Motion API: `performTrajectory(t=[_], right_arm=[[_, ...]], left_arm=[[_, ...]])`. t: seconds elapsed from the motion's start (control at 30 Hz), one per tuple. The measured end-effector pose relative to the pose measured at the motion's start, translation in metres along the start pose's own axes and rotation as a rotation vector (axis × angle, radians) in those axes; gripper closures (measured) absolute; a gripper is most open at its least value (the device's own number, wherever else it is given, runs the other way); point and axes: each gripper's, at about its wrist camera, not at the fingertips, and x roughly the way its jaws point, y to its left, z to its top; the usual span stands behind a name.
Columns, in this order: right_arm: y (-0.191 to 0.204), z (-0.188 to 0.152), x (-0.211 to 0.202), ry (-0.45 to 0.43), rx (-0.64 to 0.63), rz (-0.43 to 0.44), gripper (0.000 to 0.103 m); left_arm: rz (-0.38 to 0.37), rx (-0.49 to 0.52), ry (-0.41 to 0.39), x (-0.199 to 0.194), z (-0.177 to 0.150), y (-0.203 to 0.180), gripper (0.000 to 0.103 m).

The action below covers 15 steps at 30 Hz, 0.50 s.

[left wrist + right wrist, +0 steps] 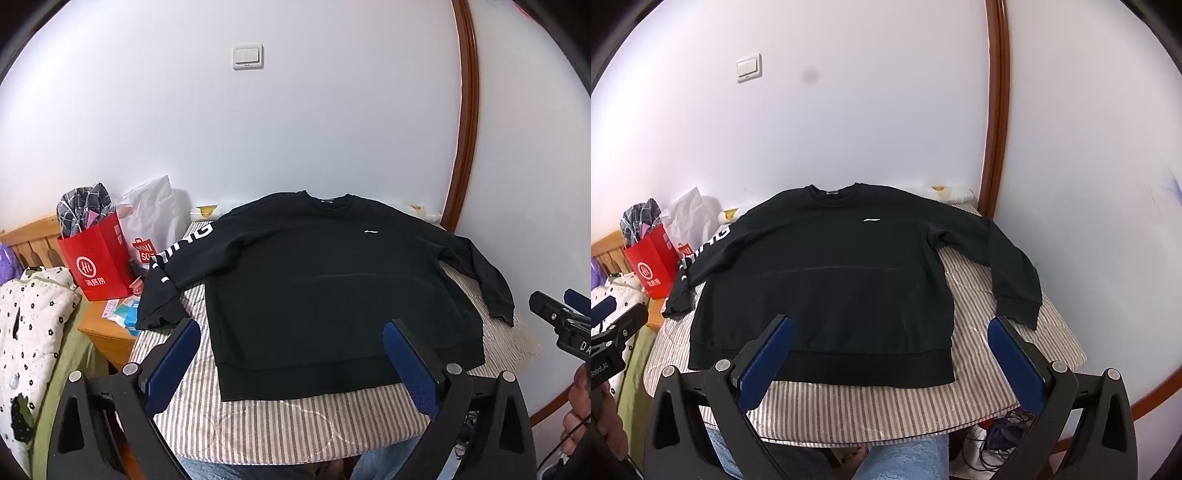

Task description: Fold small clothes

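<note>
A black sweatshirt (325, 280) lies flat, front up, on a striped padded table (295, 424), collar toward the wall. Its left sleeve (166, 280) with white letters hangs over the table's left edge. Its right sleeve (487, 280) lies bent on the table. It also shows in the right wrist view (831, 280). My left gripper (291, 328) is open and empty, above the hem. My right gripper (890, 325) is open and empty, above the hem's right part. The right gripper also shows at the right edge of the left wrist view (557, 317).
A red paper bag (96, 258) and a white bag (151, 225) stand on a wooden nightstand (103, 328) left of the table. A floral quilt (29, 332) lies at far left. A white wall is behind, a wooden door frame (465, 129) right. Cables (997, 443) lie under the table.
</note>
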Motion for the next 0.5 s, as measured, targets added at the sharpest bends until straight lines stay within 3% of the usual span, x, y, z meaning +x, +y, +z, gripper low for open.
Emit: performTrajectory(t=[0.5], right_arm=[[0.0075,-0.0012,0.0018,0.01,-0.003,0.01,0.0]], left_arm=[[0.009,0.004,-0.011,-0.0044,0.0009,0.0008,0.003]])
